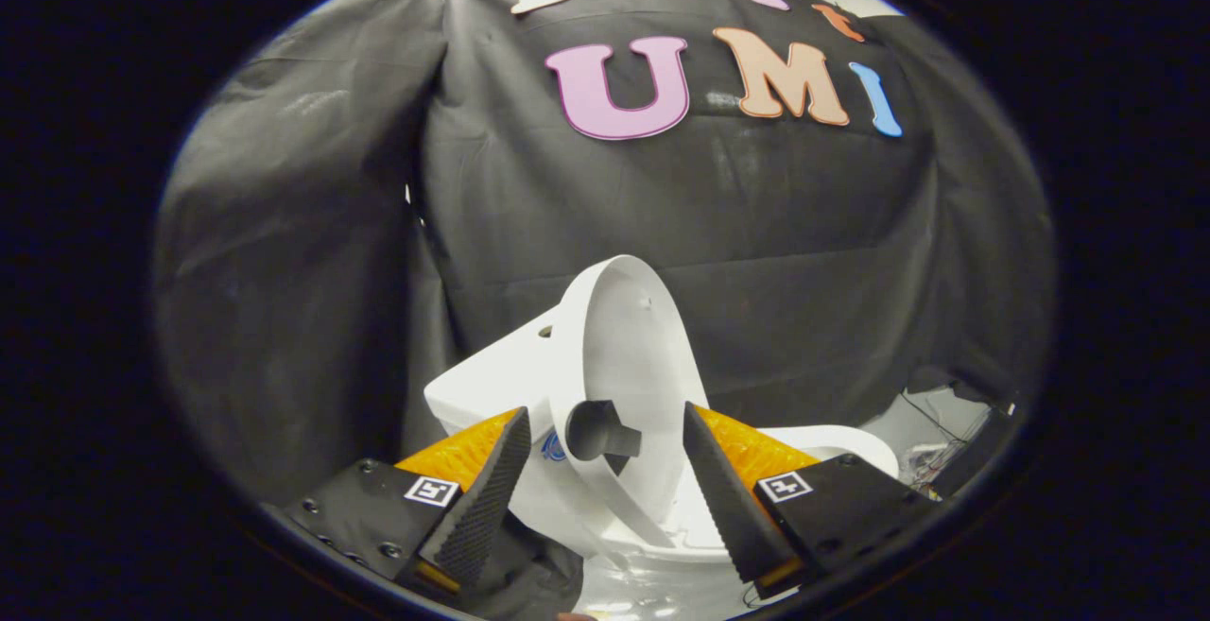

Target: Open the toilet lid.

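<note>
A small white toilet (492, 385) stands just ahead of my fingers in front of the black cloth wall. Its lid (629, 337) is raised and stands nearly upright, its hollow inner face turned toward the right. Low on the lid, a dark opening (597, 429) shows near the hinge. The bowl's rim (841, 441) curves out behind my right finger. My gripper (605, 418) is open, with the black ribbed left finger (492, 489) and right finger (723, 489) on either side of the lid's lower part; neither presses on it.
Black cloth (312, 252) hangs close behind and to the left of the toilet. To the right, on a pale floor, lie thin cables (931, 422) and a dark box (974, 451).
</note>
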